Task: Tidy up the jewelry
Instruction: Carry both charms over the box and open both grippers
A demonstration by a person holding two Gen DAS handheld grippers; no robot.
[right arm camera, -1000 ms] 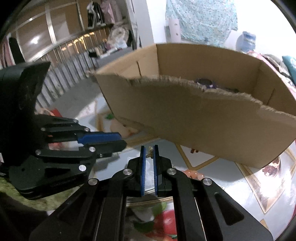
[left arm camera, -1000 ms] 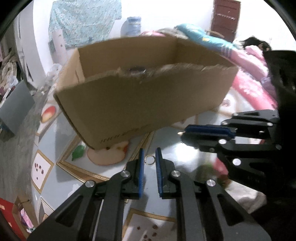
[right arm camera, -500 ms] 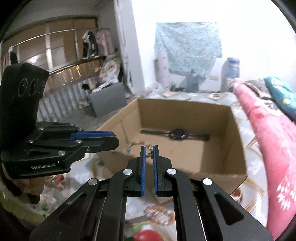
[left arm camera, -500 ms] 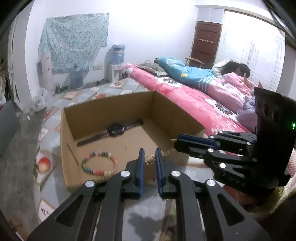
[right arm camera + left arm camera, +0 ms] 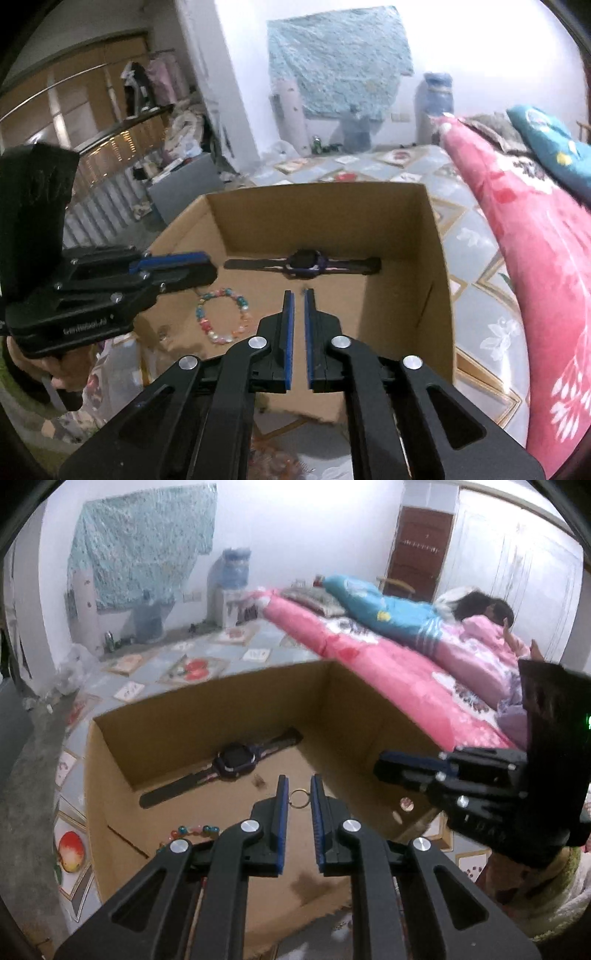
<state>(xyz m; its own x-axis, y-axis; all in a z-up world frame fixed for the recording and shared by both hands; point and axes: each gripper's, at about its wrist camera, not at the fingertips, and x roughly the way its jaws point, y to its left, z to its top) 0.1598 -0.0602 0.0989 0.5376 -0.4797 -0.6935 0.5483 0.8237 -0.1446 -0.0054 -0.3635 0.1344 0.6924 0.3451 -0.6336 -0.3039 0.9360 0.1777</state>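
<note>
Drop-off step: left claw (image 5: 298,786) pinching small ring (image 5: 298,798) above open box (image 5: 207,709), watch (image 5: 236,761) just beyond tips, bracelet (image 5: 192,829) lower left. Right claw (image 5: 298,293) nearly pressed together, seemingly empty. Next: lower, spread, release ring inside.

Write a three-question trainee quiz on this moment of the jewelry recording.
1. True or false: the watch lies inside the box.
2. What does the left gripper hold? A) a coin B) a ring C) a key
3. In the right wrist view, is the bracelet nearer to the camera than the watch, or farther?

Key: 1 true; 2 B; 3 nearer.
</note>
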